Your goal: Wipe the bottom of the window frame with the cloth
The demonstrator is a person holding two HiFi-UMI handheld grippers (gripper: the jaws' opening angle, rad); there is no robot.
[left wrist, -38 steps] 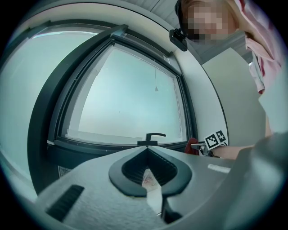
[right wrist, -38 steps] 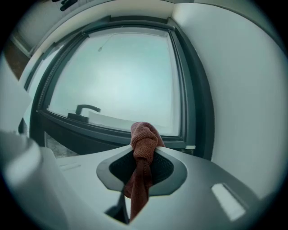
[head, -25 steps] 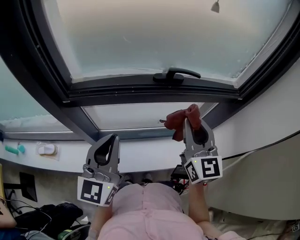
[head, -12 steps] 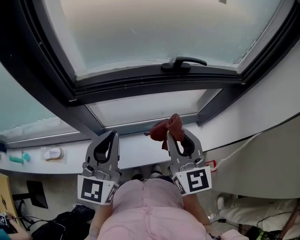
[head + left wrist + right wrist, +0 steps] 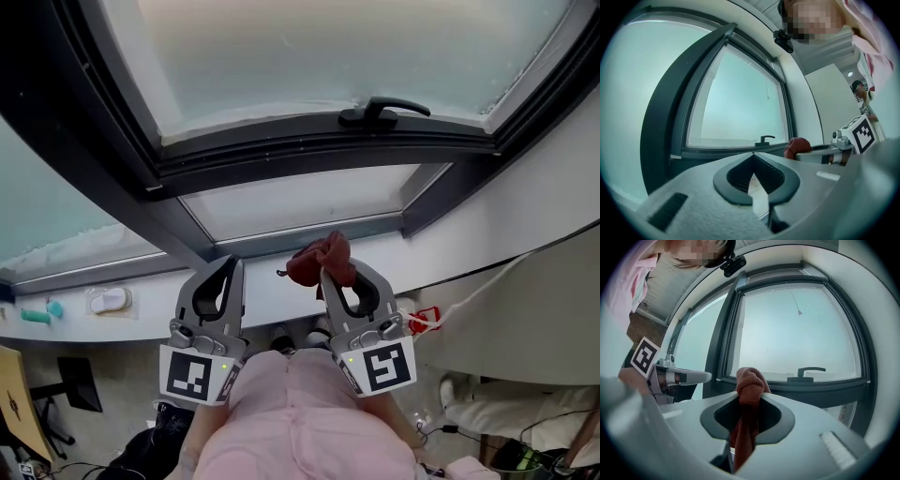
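A bunched reddish-brown cloth [image 5: 319, 259] sticks out of my right gripper [image 5: 330, 267], which is shut on it; the same cloth [image 5: 749, 386] fills the jaws in the right gripper view. It hangs in the air just short of the white sill [image 5: 281, 286], below the dark bottom rail of the window frame [image 5: 328, 150]. My left gripper [image 5: 230, 266] is held level beside it, shut with nothing in it. In the left gripper view the cloth [image 5: 797, 146] shows at the right, past the tip of my left gripper [image 5: 753, 153].
A black window handle [image 5: 384, 110] sits on the bottom rail, with frosted glass above. A dark mullion [image 5: 141, 206] runs diagonally at left. A lower glass pane [image 5: 300, 202] lies under the rail. Small teal and white items [image 5: 103, 300] rest on the sill at far left.
My right gripper with the cloth has drawn back from the frame, left and down, closer to the left gripper. The left gripper has barely moved.
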